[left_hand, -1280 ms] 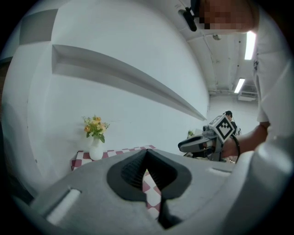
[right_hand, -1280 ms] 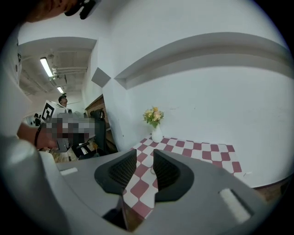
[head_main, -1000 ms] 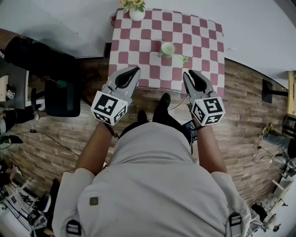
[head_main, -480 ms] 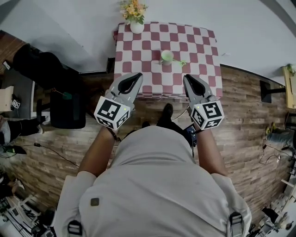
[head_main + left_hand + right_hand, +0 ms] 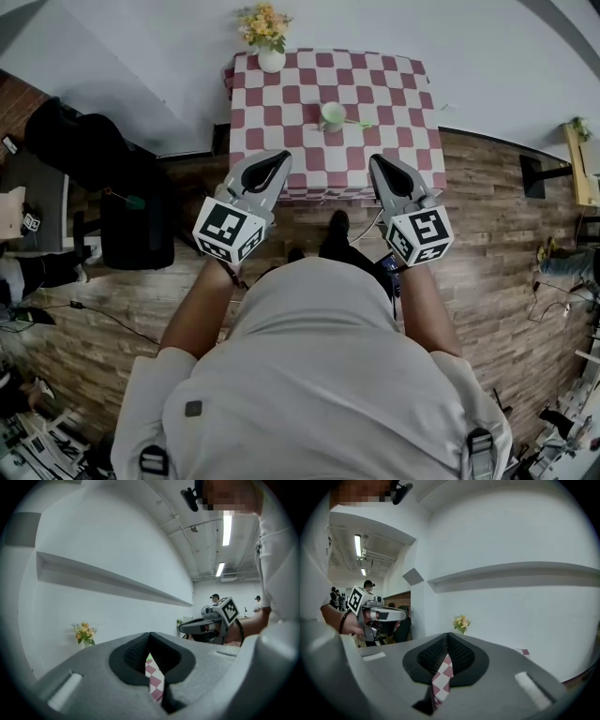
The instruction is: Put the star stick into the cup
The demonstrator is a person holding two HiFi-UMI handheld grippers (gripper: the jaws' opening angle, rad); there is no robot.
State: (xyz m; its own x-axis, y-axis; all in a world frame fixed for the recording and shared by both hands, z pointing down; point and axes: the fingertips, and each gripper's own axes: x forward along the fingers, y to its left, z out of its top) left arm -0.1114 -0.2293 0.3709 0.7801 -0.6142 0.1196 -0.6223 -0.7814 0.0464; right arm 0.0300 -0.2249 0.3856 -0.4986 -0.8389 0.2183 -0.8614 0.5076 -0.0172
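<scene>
At the top centre of the head view stands a table [image 5: 281, 103] under a red-and-white checked cloth. The cup [image 5: 333, 115], pale green, sits near the middle of it. The stick [image 5: 359, 122] lies flat on the cloth just right of the cup, outside it. It is a thin green streak, too small to show its star, and it may touch the cup's side, though I cannot tell. A vase [image 5: 270, 58] of yellow flowers stands at the cloth's far left corner.

Both grippers are held up side by side in the middle of the frame, at the near edge of the table and well short of the cup. The left gripper [image 5: 281, 156] points up and a little right, the right gripper [image 5: 375, 161] up and a little left. Each is in a bare hand, its marker cube towards the person [image 5: 309, 375] who fills the lower half of the frame.

In the left gripper view the jaws are pressed together at the tips, nothing between them; only checked cloth shows through the slit lower down. In the right gripper view the jaws have just closed and meet tip to tip, also empty. Each gripper view shows the other gripper off to the side against the white wall.
</scene>
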